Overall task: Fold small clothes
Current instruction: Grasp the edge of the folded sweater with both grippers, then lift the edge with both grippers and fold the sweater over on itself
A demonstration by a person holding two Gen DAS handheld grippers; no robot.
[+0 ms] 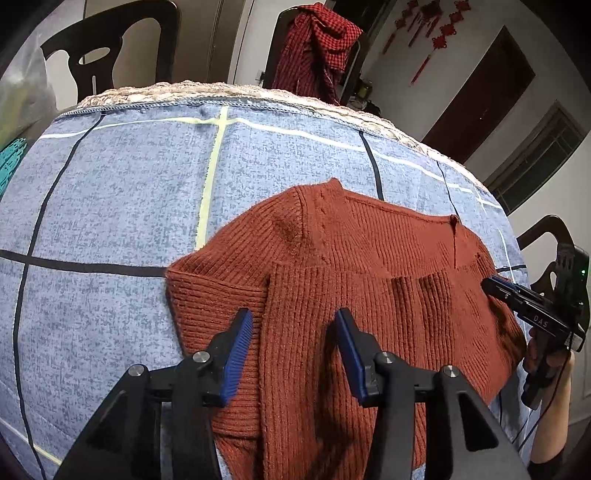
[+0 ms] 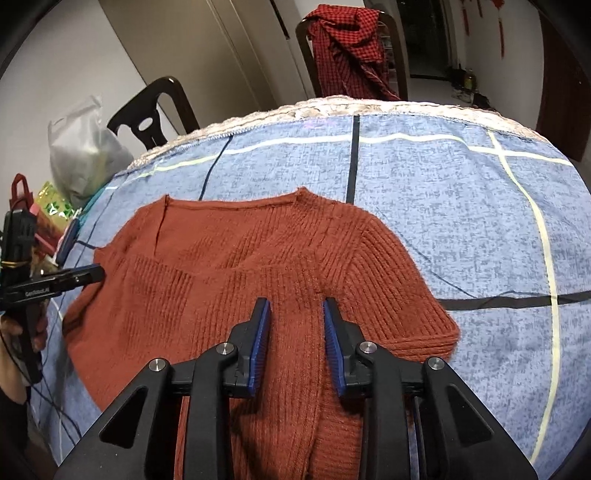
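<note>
**Both grippers poised over a spread sweater**

Laid flat on the blue checked tablecloth, the rust-red knit sweater has its neckline away from the holder. Left gripper and right gripper hover over its body, jaws apart and empty. Folding appears not yet begun; next, each likely needs a pinch on a sleeve or side edge.

Behind your table, draped in blue grid-patterned cloth, stood two dark wooden chairs: one bare, the other hung with a red checked garment. You had pale walls around you, red knot ornaments beside a dark door, and a barred window further right.
</note>
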